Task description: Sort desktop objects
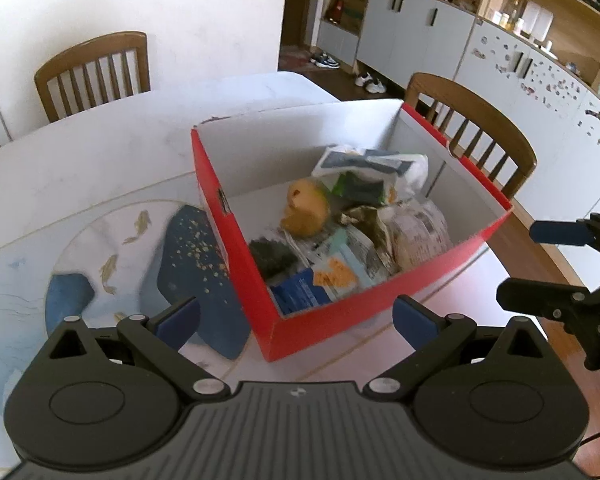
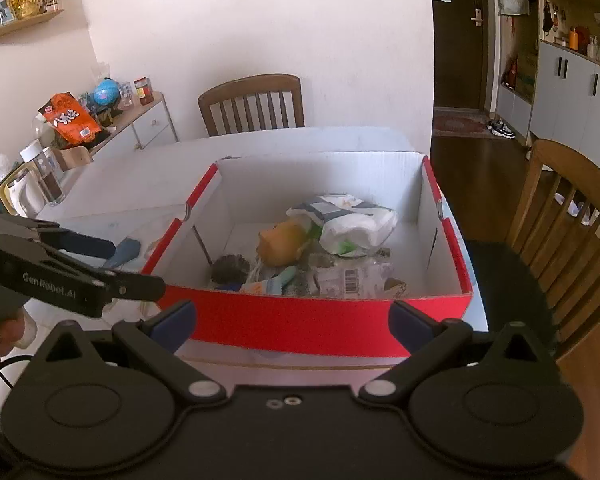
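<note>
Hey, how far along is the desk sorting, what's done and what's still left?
Mostly done, it seems: the red box already holds a pile of wrappers and a yellow toy. Nothing is in hand; the left gripper and right gripper are both open and empty. Left over: only a blue item shows beside the box.

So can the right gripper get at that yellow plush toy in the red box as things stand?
Probably yes. The right gripper is open and empty, facing the red box, whose top is open. The yellow plush toy lies on top of the packets, uncovered; only the near wall must be cleared.
</note>
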